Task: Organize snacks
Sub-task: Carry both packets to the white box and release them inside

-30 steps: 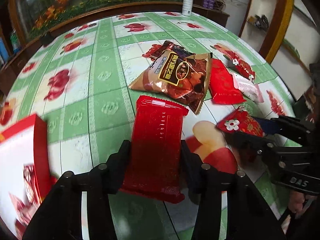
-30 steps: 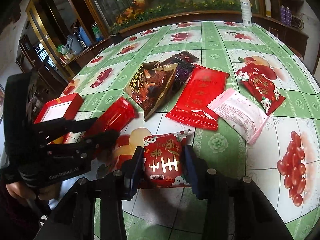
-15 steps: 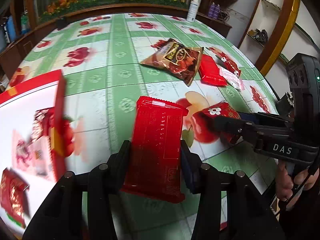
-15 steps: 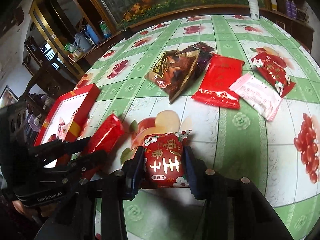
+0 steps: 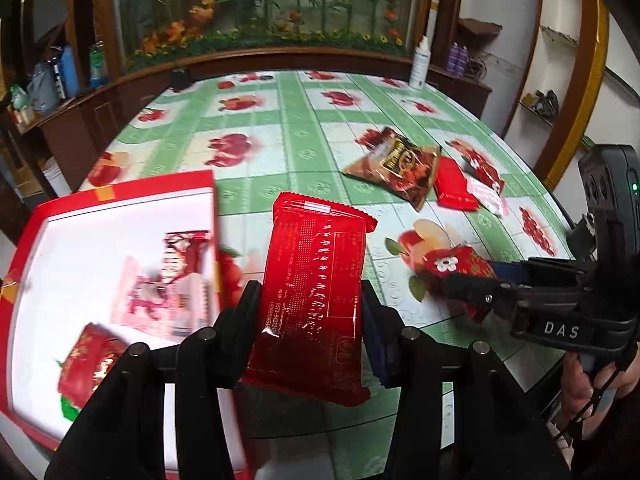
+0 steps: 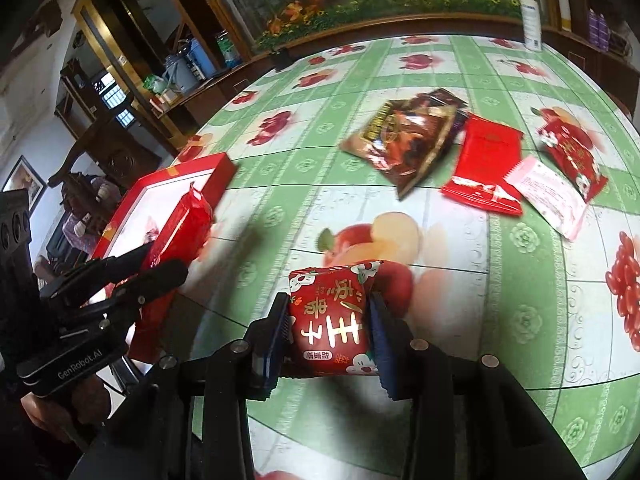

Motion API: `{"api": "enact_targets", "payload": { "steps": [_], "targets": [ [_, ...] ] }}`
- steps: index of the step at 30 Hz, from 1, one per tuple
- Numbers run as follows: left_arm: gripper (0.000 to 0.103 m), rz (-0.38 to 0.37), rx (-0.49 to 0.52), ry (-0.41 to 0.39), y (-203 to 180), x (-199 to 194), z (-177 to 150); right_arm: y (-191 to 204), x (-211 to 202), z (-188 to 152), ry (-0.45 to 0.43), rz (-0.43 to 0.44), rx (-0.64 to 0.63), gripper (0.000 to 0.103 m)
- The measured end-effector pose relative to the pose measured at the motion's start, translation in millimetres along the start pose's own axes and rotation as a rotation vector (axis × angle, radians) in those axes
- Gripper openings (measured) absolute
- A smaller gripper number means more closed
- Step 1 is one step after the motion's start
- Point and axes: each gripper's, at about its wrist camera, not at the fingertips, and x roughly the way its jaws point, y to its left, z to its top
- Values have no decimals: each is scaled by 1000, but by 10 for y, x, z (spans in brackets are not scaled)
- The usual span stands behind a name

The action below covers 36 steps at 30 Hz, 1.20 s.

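My left gripper (image 5: pixel 310 312) is shut on a long plain red snack packet (image 5: pixel 316 280), held above the table next to the right edge of a red box with a white inside (image 5: pixel 76 248). The box holds a few red and pink packets (image 5: pixel 160 288). My right gripper (image 6: pixel 328 332) is shut on a small red packet with gold characters and white flowers (image 6: pixel 330 316), held above the table's near part. In the right wrist view the left gripper (image 6: pixel 136 268) and its packet (image 6: pixel 180 228) hang by the box (image 6: pixel 212 168).
On the green fruit-print tablecloth (image 6: pixel 280 168) lie a brown chip bag (image 6: pixel 412 136), a red packet (image 6: pixel 486 160), a pink-white packet (image 6: pixel 548 196) and a red flowered packet (image 6: pixel 572 152). A white bottle (image 6: pixel 530 16) stands at the far edge.
Both grippers, still holding their packets, have moved left toward the red box, which has come much further into view. The loose snacks now lie farther off to the right.
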Motion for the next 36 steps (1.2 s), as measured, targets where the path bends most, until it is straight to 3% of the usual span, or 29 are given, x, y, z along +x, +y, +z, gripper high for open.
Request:
{"api": "enact_targets", "payload": {
  "steps": [17, 27, 36],
  "targets": [
    [45, 159, -151, -62, 786, -249, -146, 922, 120, 300, -20, 46, -158, 39],
    [46, 241, -227, -44, 1239, -251, -257, 1613, 502, 671, -59, 139, -229, 39],
    [46, 279, -265, -27, 1424, -219, -306, 2026, 788, 905, -108, 223, -254, 39]
  ]
}}
